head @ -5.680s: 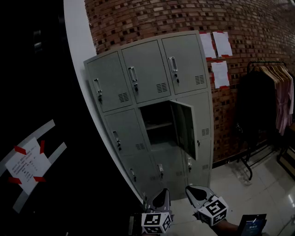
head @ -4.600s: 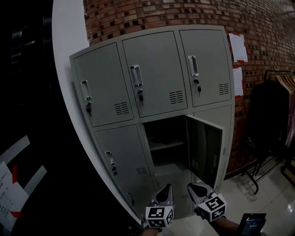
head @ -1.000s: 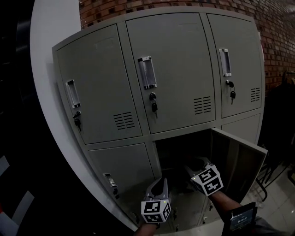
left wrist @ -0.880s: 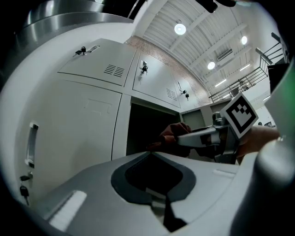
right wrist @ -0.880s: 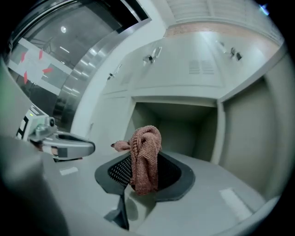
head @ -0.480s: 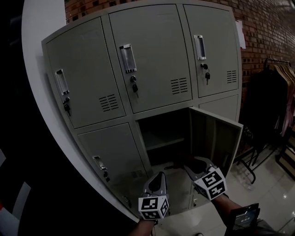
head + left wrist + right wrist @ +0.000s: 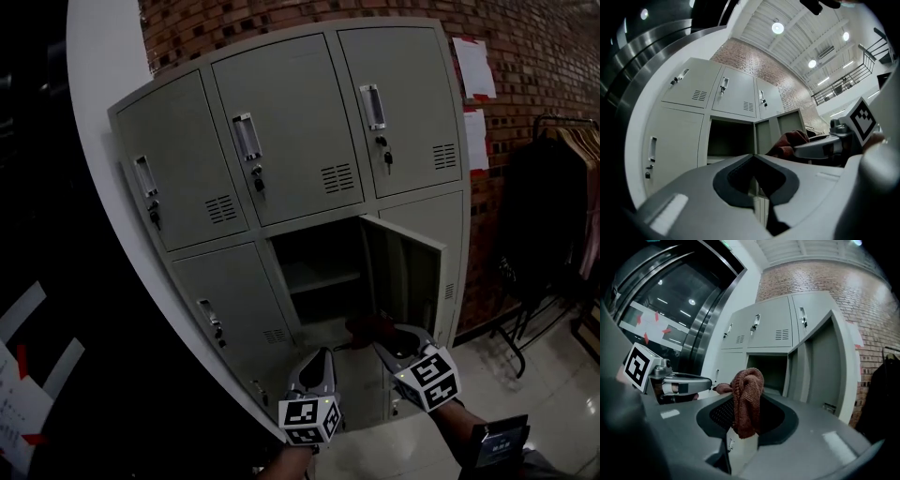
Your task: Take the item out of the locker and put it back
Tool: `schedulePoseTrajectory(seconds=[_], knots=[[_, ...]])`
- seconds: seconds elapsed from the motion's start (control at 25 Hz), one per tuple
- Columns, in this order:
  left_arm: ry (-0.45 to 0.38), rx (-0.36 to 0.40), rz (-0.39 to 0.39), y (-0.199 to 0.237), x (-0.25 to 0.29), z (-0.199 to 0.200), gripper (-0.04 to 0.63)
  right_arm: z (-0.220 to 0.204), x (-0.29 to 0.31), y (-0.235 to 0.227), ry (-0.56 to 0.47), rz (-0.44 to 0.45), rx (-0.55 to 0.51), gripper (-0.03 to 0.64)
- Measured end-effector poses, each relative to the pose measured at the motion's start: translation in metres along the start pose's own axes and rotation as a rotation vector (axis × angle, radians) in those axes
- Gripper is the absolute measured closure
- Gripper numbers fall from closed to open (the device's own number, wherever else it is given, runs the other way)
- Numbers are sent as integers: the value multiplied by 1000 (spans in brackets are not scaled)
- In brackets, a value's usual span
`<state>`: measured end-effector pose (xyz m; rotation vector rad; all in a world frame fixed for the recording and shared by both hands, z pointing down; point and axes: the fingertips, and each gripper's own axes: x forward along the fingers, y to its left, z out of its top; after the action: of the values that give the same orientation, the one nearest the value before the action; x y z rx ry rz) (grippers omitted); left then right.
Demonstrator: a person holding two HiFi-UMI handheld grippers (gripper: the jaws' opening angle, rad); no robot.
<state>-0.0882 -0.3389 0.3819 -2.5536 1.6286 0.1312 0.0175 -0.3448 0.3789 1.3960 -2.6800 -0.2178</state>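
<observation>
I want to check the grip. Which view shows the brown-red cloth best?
The right gripper view: the cloth sits large at centre, pinched between the jaws. The head view shows only a dark lump; the left gripper view, a small part.

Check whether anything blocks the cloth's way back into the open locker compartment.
Nothing visible does. The cloth is clamped in the right gripper, in front of the open compartment, whose door is swung aside to the right. The left gripper sits lower left, off that path.
</observation>
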Motion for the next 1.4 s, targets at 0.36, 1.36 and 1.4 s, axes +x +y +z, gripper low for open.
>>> schedulePoseTrajectory(seconds=[0.36,1.36,1.4], knots=[[-4,14,116,-80,-45,12,595,-9,-94,-4,-20,110,8,499],[25,35,65,-94,-126,17,595,-14,-154,61,0,64,45,499],[28,35,62,-93,-126,17,595,-14,-153,62,1,62,44,499]])
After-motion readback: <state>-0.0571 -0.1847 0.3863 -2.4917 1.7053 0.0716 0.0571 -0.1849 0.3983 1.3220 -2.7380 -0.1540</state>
